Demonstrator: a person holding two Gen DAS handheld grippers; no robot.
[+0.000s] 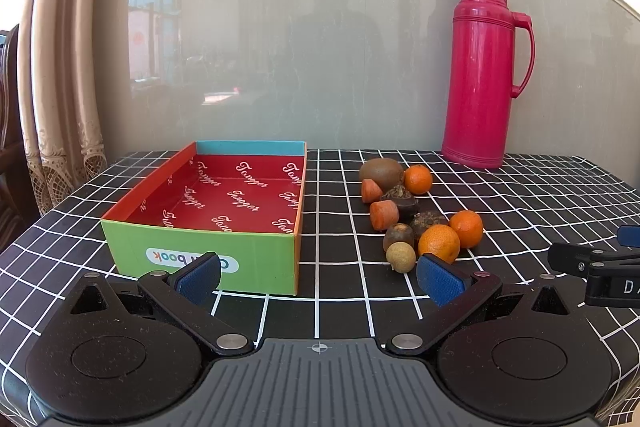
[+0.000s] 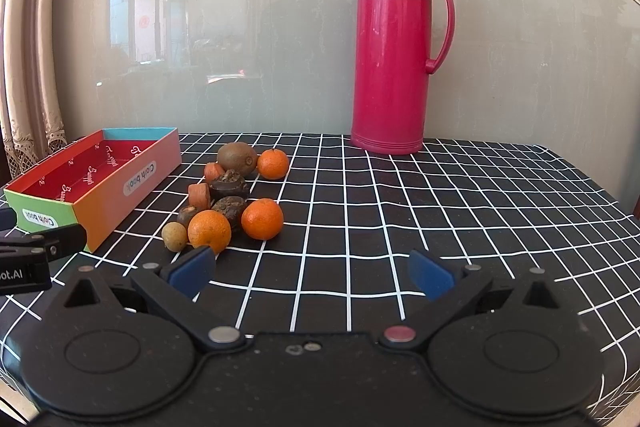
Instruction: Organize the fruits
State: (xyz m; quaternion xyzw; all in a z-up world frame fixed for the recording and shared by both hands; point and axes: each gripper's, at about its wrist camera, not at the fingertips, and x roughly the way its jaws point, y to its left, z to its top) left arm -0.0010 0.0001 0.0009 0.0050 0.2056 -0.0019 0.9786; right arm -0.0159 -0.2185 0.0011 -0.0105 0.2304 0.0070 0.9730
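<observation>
Your right claw [image 2: 312,273] hangs wide open over the checked counter [image 2: 440,195], its blue pads [image 2: 430,273] holding nothing. Just ahead of the left pad sits the fruit cluster: a pale longan [image 2: 175,235] touching the nearest mandarin [image 2: 209,230], a second mandarin [image 2: 262,219] beside it, dark water chestnuts [image 2: 229,187] and carrot chunks [image 2: 199,195] behind, then a kiwi [image 2: 237,157] and a third mandarin [image 2: 273,164]. The open box [image 2: 116,201] lies to your left, empty. A pink thermos [image 2: 394,47] stands upright at the back. The other claw's tip [image 2: 44,241] pokes in at the left edge.
</observation>
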